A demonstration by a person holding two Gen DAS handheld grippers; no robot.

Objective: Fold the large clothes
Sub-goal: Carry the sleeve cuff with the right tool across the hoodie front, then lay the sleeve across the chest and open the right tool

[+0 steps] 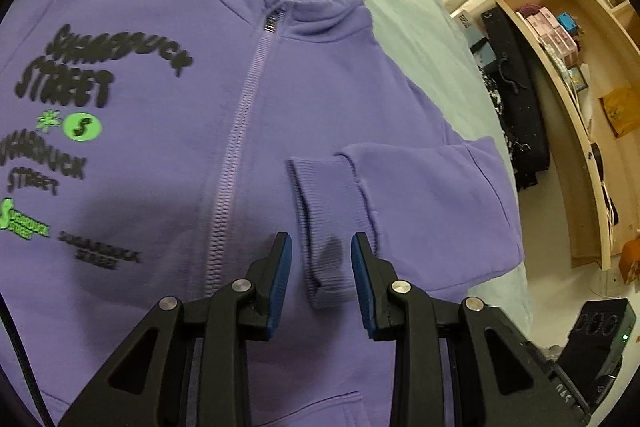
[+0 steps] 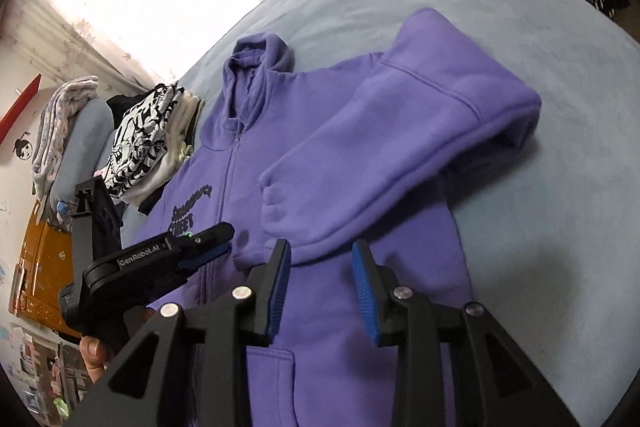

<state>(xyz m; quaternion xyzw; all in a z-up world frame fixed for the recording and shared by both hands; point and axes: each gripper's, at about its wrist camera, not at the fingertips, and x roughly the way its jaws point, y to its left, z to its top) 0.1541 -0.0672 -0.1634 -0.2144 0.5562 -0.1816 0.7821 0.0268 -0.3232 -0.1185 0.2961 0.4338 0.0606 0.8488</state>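
a purple zip-up hoodie (image 2: 360,163) lies face up on the pale blue bed (image 2: 540,27), hood (image 2: 260,55) toward the window and zipper (image 1: 240,115) closed. one sleeve (image 2: 384,155) is already folded across the chest, its ribbed cuff (image 1: 332,227) resting just beside the zipper line.

the left gripper (image 1: 321,247) hovers right over that cuff with its blue pads apart and nothing pinched between them; the cuff shows in the gap but i'd say it lies loose on the body below. the right gripper (image 2: 321,251) hangs over the lower edge of the folded sleeve, its jaws parted too and empty.

to my eye the sleeve fold looks just about placed, so the job now is tidying it. i'd press the cuff flat so it stays parallel to the zipper, smooth the puffy bulge at the shoulder (image 2: 500,115), and keep the pads from snagging the fleece when they lift away. the other sleeve is out of sight, so i can't tell its state. a stack of folded clothes (image 2: 152,143) sits by the hood, close enough that a wide sweep could knock it.
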